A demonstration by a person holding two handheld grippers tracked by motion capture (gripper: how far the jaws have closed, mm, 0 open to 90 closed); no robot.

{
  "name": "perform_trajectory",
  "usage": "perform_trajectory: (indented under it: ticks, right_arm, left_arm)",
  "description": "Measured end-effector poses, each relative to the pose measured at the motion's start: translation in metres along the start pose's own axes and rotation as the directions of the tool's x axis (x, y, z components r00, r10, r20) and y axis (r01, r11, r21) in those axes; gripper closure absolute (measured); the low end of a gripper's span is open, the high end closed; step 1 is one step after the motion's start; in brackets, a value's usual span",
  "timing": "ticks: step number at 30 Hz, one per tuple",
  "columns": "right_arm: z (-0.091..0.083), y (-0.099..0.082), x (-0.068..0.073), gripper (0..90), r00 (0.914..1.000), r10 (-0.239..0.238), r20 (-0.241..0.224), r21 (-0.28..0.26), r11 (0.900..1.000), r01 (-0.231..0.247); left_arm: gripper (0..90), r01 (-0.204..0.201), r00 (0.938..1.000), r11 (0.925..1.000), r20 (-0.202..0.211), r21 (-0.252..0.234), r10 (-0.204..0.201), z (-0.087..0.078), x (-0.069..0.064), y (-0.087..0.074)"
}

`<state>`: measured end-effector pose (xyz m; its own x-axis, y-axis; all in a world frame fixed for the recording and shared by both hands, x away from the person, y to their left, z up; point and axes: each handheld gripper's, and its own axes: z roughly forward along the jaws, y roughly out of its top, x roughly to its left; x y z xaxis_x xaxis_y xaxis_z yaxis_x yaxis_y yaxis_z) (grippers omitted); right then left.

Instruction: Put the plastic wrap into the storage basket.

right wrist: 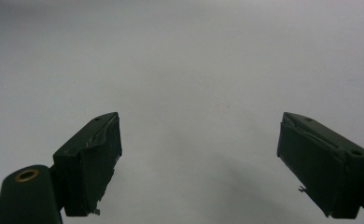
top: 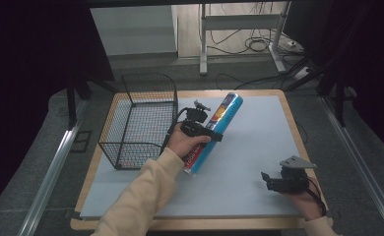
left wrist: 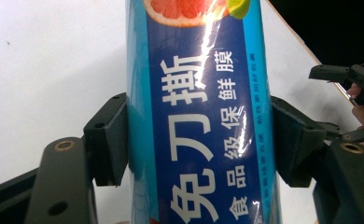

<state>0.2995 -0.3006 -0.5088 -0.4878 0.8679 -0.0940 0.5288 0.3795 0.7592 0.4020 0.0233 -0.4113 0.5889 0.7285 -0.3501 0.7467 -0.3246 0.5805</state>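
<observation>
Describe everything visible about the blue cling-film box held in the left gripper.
The cling-film box is long and slim, glossy blue with a darker panel, large white Chinese lettering and a grapefruit picture near its far end. It looks like film-coated card. The left gripper clamps it across the middle, a black pad pressed on each side. It slants beside the wire basket, far end raised over the grey table.

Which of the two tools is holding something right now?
The left tool, clamped on the blue cling-film tube beside the wire basket. The right tool is open above bare table.
</observation>
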Motion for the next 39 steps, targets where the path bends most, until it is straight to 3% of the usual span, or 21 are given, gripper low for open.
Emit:
perform_trajectory:
  ticks: [20, 39]
  right_arm:
    - [0.001, 0.000, 0.000, 13.9, 1.0000, 0.001, 0.000, 0.002, 1.0000, -0.001]
    - [0.001, 0.000, 0.000, 13.9, 1.0000, 0.002, -0.003, 0.006, 1.0000, -0.002]
  left_arm:
    - [31.7, 0.006, 0.9998, 0.9988, -0.018, -0.048, -0.007, -0.023, 0.001, 0.015]
    - [31.7, 0.026, 0.9988, 0.9947, -0.039, -0.099, -0.030, -0.046, 0.015, 0.029]
